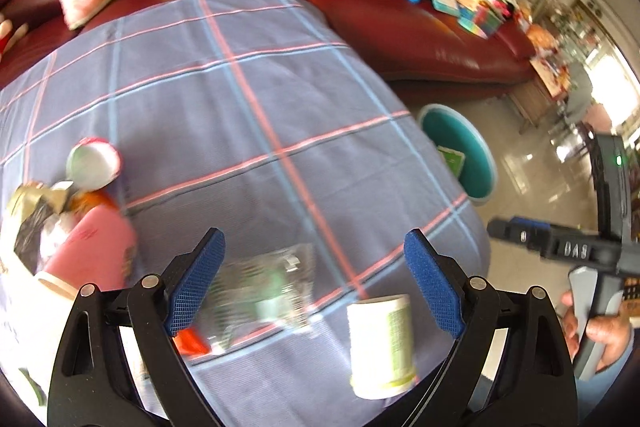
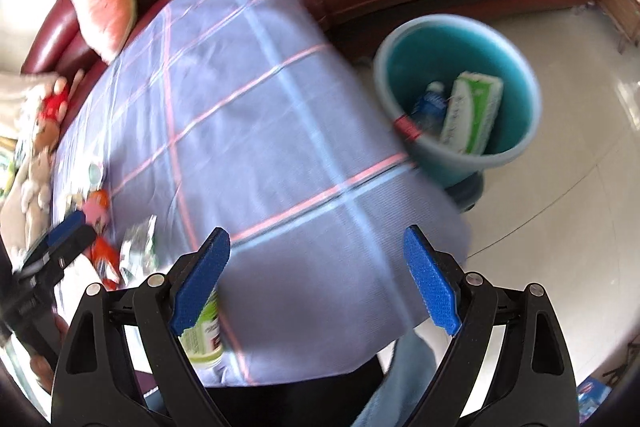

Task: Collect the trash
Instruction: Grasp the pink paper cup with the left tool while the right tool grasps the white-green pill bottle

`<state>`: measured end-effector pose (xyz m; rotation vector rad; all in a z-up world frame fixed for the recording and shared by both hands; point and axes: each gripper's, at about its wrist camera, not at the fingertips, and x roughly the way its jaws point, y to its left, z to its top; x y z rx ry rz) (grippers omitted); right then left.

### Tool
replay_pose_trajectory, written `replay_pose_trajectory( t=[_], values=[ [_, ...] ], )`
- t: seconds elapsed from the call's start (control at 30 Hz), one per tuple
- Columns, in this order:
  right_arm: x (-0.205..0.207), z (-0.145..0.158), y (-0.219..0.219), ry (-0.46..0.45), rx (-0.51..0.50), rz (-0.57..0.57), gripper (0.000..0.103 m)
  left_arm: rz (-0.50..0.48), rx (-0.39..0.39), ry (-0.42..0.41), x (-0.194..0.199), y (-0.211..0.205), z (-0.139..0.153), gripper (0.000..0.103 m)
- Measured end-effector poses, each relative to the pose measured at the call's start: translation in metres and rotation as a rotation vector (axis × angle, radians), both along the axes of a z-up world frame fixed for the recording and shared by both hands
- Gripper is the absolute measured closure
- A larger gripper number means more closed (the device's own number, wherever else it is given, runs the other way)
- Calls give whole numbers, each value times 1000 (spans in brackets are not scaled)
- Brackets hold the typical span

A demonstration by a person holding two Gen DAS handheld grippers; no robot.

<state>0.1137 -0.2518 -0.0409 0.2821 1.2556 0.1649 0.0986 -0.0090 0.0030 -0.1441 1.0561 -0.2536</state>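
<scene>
Table (image 1: 248,99): covered by a blue-grey cloth with pink and pale-blue check lines; a red sofa (image 1: 400,11) runs along its far edge.

Left gripper (image 1: 315,279): jaws set wide, blue pads apart, nothing held. It hangs over the near edge of the table, pointing steeply down.

Right gripper (image 2: 316,279): jaws set wide, nothing between the pads. It hangs over the table's near right corner.

White cup (image 1: 382,345), green label: stands near the near edge, long axis roughly upright, wider rim at the bottom. In the left wrist view it sits just inside the right-hand pad, not touched.

Clear plastic wrapper (image 1: 264,291): lies flat near the near edge, left of the white cup, blurred; its long axis cannot be told.

Pink cup (image 1: 90,251): on its side near the left edge, long axis running from the near-left rim toward the table's middle, mouth facing the near-left.

White bowl-shaped cup (image 1: 94,165): tipped near the left edge, beyond the pink cup, opening facing the camera.

Crumpled wrappers (image 1: 36,219): a heap at the left edge, touching the pink cup.

Teal bin (image 2: 460,99): on the floor beside the table's right edge, upright, mouth open upward. Inside, a green-and-white carton (image 2: 474,111) leans on end beside a blue bottle (image 2: 430,105).
</scene>
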Motion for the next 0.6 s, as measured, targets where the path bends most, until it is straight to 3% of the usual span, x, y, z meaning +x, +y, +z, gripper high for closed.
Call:
replay_pose_trajectory(
  t=[0.3,0.47,0.6],
  values=[
    [-22,-16,78,89,102,184,19,100,27,-15,-20,69,-3,11],
    [-30,-25,105,116,76,226,19,118,47,-11,-24,92,-5,11],
    [-36,-32,118,132,57,248,34,115,72,-12,-25,105,0,11]
  ],
)
